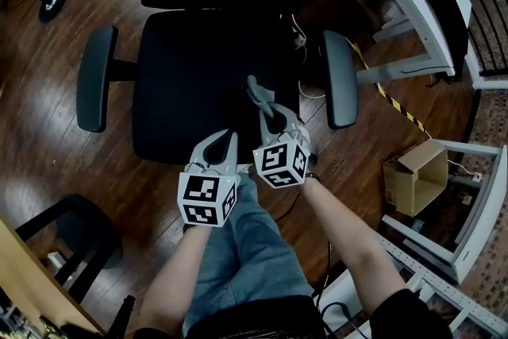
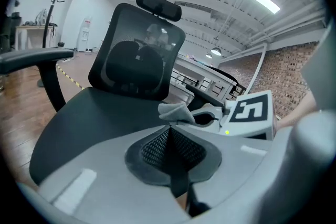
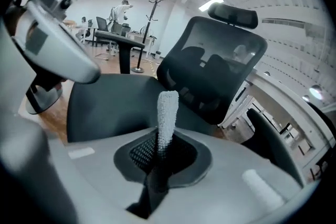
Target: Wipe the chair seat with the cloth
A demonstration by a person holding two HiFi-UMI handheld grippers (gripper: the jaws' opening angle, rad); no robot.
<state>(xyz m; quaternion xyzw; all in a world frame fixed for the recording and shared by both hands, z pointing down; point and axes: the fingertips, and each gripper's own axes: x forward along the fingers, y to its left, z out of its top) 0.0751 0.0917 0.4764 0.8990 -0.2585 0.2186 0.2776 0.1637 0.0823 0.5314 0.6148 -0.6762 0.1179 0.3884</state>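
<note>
In the lower centre of the head view, the right hand-held gripper (image 1: 270,119) is clamping a grey cloth (image 1: 255,91). The cloth's free end is sticking out over the front right part of the black chair seat (image 1: 190,75); whether it is touching the seat cannot be told. Just to the left, the left hand-held gripper (image 1: 225,143) is hovering at the seat's front edge, jaws pressed together on nothing.

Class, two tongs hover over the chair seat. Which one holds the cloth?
The right tongs, shut on the pale cloth that sticks out past their tips. The left tongs are shut with nothing between them.
</note>
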